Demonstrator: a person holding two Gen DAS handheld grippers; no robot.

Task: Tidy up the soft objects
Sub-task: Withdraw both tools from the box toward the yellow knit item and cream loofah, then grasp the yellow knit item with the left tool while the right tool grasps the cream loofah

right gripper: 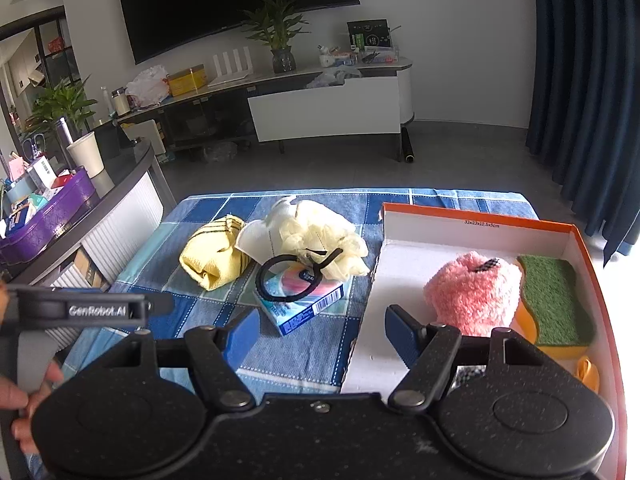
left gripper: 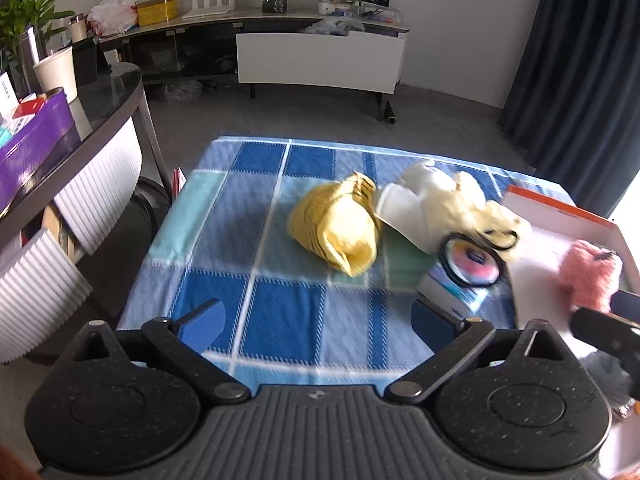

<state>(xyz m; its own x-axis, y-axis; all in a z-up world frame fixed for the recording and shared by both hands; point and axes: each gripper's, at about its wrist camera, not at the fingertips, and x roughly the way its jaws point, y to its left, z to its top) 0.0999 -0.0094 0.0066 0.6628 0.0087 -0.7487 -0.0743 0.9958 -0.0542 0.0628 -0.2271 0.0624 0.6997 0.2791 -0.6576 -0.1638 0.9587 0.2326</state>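
A folded yellow cloth point(left gripper: 338, 226) point(right gripper: 214, 258) lies on the blue checked tablecloth point(left gripper: 256, 216). Beside it is a pale cream glove bundle point(left gripper: 448, 204) point(right gripper: 320, 232), with a black hair band point(right gripper: 288, 280) on a small blue box point(right gripper: 304, 300). An orange-rimmed white box point(right gripper: 480, 222) holds a pink fluffy item point(right gripper: 472, 292) point(left gripper: 588, 276) and a green-and-yellow sponge point(right gripper: 554, 300). My left gripper point(left gripper: 320, 318) is open and empty, short of the yellow cloth. My right gripper point(right gripper: 320, 330) is open and empty over the box's left edge.
A dark curved side table point(right gripper: 128, 176) with a purple tray point(right gripper: 48, 220) and a white cup point(right gripper: 86, 154) stands at the left. A TV console point(right gripper: 328, 112) is across the grey floor. Dark curtains point(right gripper: 580, 80) hang at the right.
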